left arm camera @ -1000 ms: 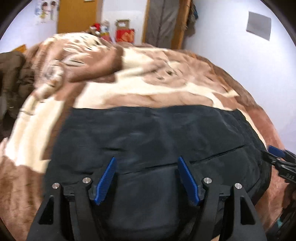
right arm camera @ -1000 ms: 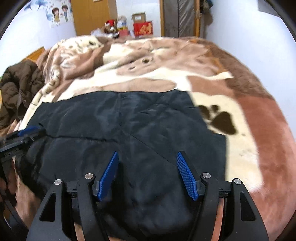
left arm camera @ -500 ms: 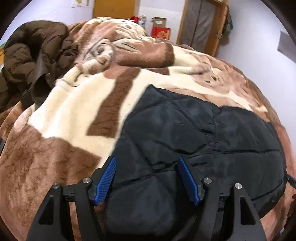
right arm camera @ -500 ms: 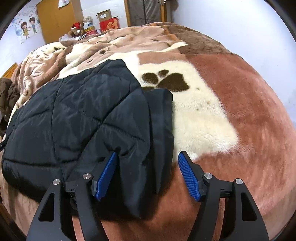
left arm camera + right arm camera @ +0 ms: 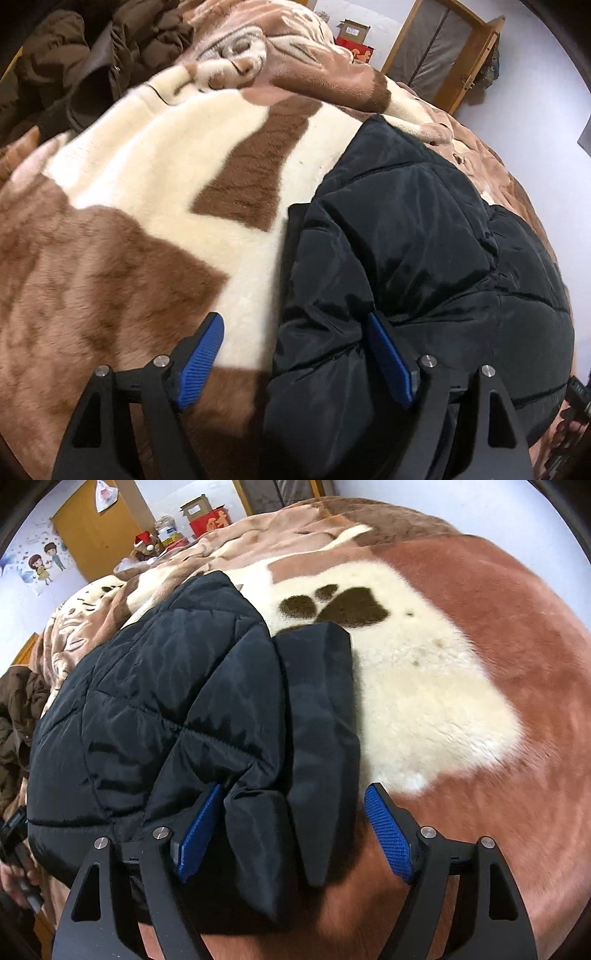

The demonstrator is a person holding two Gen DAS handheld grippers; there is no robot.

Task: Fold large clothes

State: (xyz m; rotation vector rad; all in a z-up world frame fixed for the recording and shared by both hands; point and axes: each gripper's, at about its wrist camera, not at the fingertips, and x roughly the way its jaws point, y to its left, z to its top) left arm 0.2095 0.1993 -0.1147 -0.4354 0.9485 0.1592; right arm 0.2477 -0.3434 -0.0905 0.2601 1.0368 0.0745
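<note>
A black quilted jacket point(image 5: 424, 258) lies flat on a brown and cream plush blanket point(image 5: 129, 240). My left gripper point(image 5: 295, 354) hovers low over the jacket's left edge. Its jaws are opening: one blue pad point(image 5: 203, 354) is over the blanket, the other over the fabric, and neither presses. In the right wrist view the jacket point(image 5: 166, 701) fills the left half. My right gripper point(image 5: 293, 834) straddles its right edge, where a folded flap point(image 5: 321, 720) lies. Its jaws are opening too, and the right pad point(image 5: 388, 834) stands off the cloth.
A brown padded coat point(image 5: 92, 55) is heaped at the blanket's far left, and shows again as the coat point(image 5: 14, 709). Red boxes point(image 5: 210, 520) and a wooden door point(image 5: 88, 528) stand beyond the bed. A hand point(image 5: 18, 871) grips the other tool at lower left.
Both grippers have swung apart from the jacket's middle to its two side edges and sunk closer to it. Both pairs of jaws stand wider than before.
</note>
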